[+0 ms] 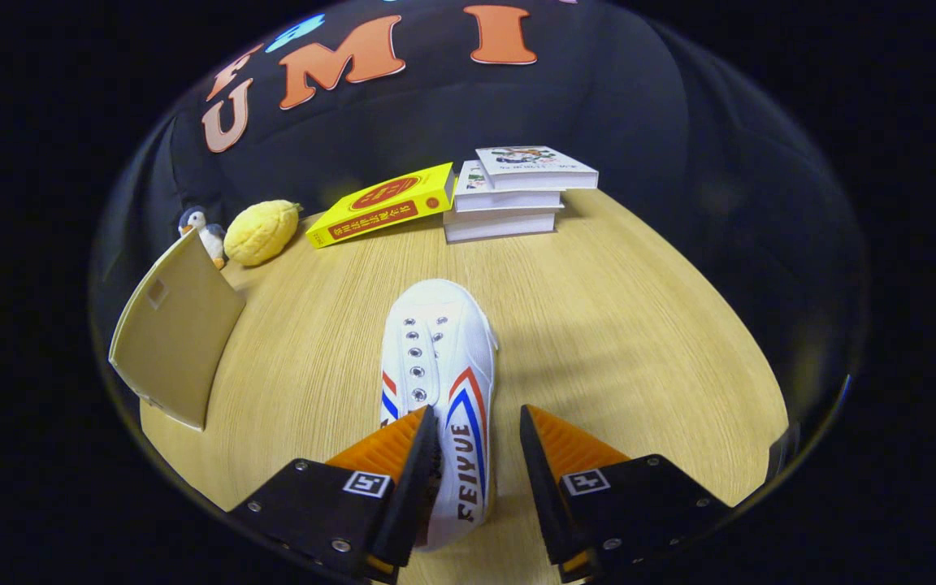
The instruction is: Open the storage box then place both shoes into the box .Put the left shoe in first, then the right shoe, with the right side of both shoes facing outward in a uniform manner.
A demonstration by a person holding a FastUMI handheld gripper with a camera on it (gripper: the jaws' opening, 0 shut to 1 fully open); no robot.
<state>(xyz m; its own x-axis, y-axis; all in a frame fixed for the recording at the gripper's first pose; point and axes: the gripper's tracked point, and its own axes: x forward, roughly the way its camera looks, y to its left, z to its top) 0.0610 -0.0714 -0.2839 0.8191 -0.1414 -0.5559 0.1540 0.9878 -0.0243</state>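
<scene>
Jaws of the gripper stand apart, with the heel half of a white canvas sneaker lying between them. The left finger's inner face sits against, or just over, the shoe's laced top; the right finger stands clear of the shoe's side, with bare worktop showing in the gap, so the shoe is not clamped. The sneaker lies flat on its sole, toe pointing away from the fingers, with red and blue stripes on the side toward the right finger.

Off to the left of the fingers, a beige panel with a small cut-out near its top stands tilted on the wood-grain worktop; whether it is the storage box's lid or wall I cannot tell. Beyond it, at the far edge, a small penguin toy stands just beside a yellow lumpy plush. Further right a yellow book leans against a stack of white books.
</scene>
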